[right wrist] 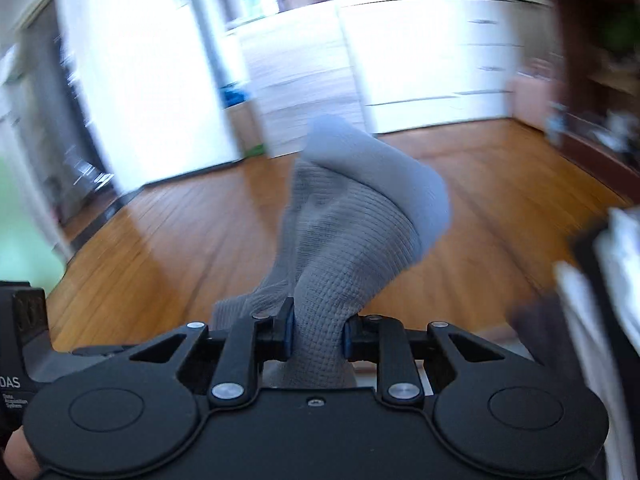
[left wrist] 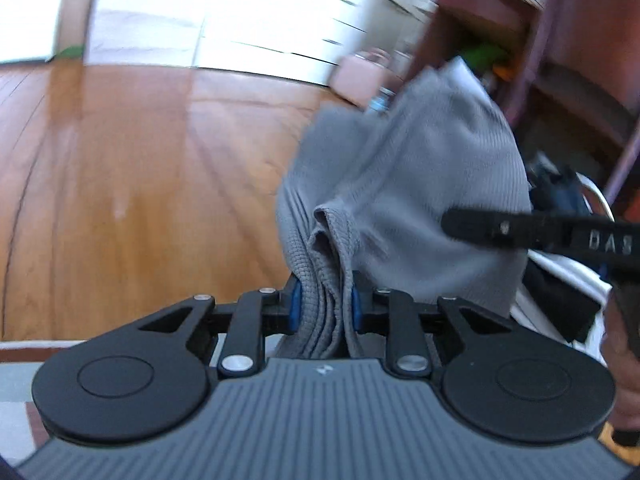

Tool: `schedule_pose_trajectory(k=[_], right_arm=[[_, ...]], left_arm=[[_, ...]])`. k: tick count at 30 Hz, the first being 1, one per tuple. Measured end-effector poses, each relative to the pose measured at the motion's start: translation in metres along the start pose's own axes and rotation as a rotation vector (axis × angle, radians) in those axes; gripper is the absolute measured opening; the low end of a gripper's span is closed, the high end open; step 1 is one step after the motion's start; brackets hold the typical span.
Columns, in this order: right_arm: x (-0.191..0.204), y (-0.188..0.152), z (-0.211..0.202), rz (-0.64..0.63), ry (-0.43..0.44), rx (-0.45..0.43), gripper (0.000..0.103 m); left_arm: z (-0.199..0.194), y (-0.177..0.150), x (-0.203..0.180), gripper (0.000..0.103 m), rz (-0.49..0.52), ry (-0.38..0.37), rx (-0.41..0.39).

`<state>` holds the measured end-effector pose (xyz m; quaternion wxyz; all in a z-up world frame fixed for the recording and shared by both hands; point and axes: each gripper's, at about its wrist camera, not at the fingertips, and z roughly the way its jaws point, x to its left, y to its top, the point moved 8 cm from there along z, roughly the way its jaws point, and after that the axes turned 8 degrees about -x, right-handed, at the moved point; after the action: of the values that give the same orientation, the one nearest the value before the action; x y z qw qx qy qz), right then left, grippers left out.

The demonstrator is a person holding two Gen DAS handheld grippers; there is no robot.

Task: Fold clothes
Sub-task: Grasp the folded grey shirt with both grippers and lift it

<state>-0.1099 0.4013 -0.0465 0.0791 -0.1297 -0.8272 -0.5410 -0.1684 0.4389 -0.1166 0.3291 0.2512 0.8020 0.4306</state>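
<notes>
Wood floor (left wrist: 140, 184) lies open beyond both grippers (left wrist: 324, 306) (right wrist: 318, 334) pinching grey cloth (left wrist: 420, 184)

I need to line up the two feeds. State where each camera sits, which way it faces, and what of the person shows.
Left wrist: sits on the left gripper, looking along its fingers over wooden floor toward white cabinets; the right gripper and a hand show at right.
Right wrist: sits on the right gripper, facing floor and a doorway; a finger shows lower left.
Shared: the grey garment, pinched by both grippers, and the floor.
</notes>
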Motion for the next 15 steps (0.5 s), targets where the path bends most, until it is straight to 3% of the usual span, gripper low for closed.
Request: schedule_pose_trajectory(k=[3, 7, 11, 15], right_arm=[[-0.027, -0.007, -0.032, 0.043, -0.055, -0.011, 0.025], [-0.039, -0.003, -0.045, 0.100, -0.025, -0.022, 0.025], [-0.031, 0.005, -0.054, 0.003, -0.013, -0.051, 0.025], [-0.026, 0.024, -0.082, -0.012, 0.014, -0.119, 0.025]], left_arm=[[0.000, -0.002, -0.026, 0.022, 0.082, -0.013, 0.005], [-0.007, -0.003, -0.047, 0.022, 0.160, 0.033, 0.050], [-0.021, 0.007, -0.069, 0.022, 0.225, 0.063, 0.025], [-0.029, 0.030, -0.097, 0.022, 0.240, 0.035, 0.014]])
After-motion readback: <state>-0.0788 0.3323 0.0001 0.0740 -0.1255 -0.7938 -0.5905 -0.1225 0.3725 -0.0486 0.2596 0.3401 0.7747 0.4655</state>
